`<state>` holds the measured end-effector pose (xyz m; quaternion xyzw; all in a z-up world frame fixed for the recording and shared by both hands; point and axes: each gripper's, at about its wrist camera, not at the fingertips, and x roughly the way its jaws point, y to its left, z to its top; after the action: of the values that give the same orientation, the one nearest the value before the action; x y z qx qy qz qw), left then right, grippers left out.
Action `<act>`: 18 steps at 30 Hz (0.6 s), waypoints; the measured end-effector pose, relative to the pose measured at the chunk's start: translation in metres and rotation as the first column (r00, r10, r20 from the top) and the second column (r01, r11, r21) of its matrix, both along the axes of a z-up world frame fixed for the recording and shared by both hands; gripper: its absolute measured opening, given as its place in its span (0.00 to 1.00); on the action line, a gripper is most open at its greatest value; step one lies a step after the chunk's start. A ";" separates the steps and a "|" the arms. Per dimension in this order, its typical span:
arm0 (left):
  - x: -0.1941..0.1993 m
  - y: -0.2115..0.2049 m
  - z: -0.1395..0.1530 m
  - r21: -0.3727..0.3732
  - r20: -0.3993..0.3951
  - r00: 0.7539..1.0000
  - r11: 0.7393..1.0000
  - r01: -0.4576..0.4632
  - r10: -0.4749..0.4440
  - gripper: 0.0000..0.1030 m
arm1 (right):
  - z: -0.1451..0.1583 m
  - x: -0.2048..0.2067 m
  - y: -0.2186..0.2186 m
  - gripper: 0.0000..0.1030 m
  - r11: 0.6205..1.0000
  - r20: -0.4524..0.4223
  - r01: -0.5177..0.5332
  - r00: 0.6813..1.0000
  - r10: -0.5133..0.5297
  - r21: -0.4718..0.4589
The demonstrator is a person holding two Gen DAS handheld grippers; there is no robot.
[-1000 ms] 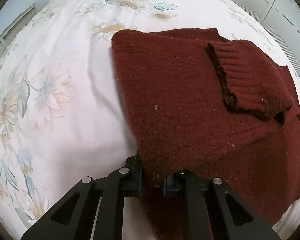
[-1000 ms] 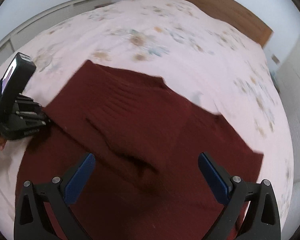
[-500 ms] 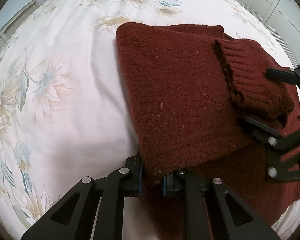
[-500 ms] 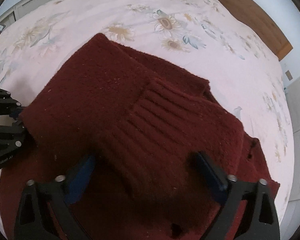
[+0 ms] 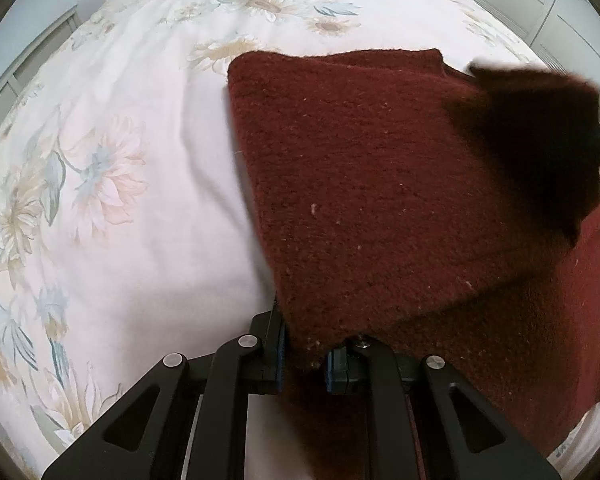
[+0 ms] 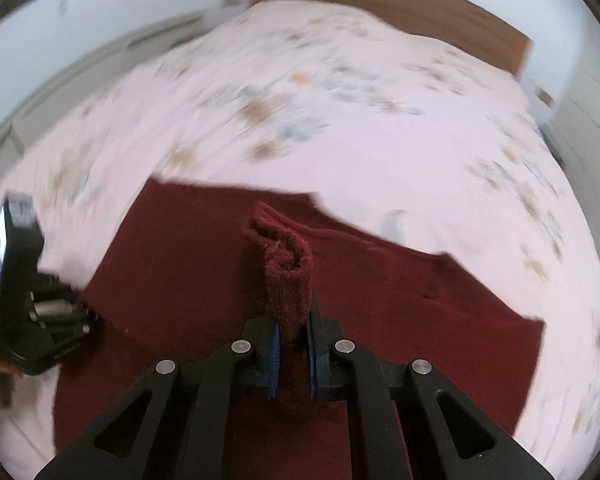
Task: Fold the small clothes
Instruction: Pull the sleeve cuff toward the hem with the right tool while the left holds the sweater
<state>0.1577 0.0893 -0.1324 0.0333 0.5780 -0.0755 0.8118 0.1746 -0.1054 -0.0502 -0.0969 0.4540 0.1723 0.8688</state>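
Note:
A dark red knit sweater (image 5: 380, 184) lies partly folded on a flowered bed (image 5: 112, 168). My left gripper (image 5: 304, 354) is shut on the sweater's near edge, holding a folded layer. My right gripper (image 6: 293, 340) is shut on the ribbed cuff of the sleeve (image 6: 286, 268) and holds it lifted above the sweater body (image 6: 380, 300). In the left wrist view the lifted sleeve (image 5: 540, 136) shows as a dark blurred flap at the right. The left gripper shows at the left edge of the right wrist view (image 6: 40, 328).
The pale flowered bed cover (image 6: 340, 120) spreads around the sweater. A wooden headboard (image 6: 380, 8) stands at the far end. White cabinets (image 5: 540, 8) stand to the right of the bed.
My right gripper has closed on the sleeve cuff and lifted it up off the sweater. My left gripper keeps its hold on the near edge.

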 end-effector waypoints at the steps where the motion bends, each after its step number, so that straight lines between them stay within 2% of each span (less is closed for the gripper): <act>1: -0.002 0.002 -0.001 0.009 0.004 1.000 1.000 0.003 -0.003 0.12 | 0.006 0.000 -0.016 0.10 0.999 0.001 0.034 0.999 -0.034 0.024; 4: -0.011 -0.002 0.003 0.035 0.018 1.000 0.999 0.022 -0.023 0.12 | 0.017 -0.004 -0.060 0.10 0.989 0.005 0.130 0.991 -0.131 0.068; 8: -0.028 -0.003 0.007 0.043 0.028 0.999 0.999 0.032 -0.034 0.12 | 0.010 -0.012 -0.108 0.09 0.970 -0.021 0.226 0.974 -0.225 0.089; 12: -0.032 0.000 0.005 0.057 0.029 0.999 0.998 0.034 -0.036 0.12 | -0.016 -0.015 -0.142 0.09 0.945 -0.087 0.308 0.950 -0.300 0.112; 18: -0.025 -0.007 -0.005 0.077 0.011 0.999 0.996 0.039 -0.039 0.12 | -0.071 -0.023 -0.169 0.09 0.926 -0.196 0.372 0.915 -0.353 0.070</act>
<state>0.1324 0.0818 -0.1373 0.0761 0.5747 -0.0690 0.8119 0.1519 -0.2746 -0.1216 0.0509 0.5307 0.0399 0.8451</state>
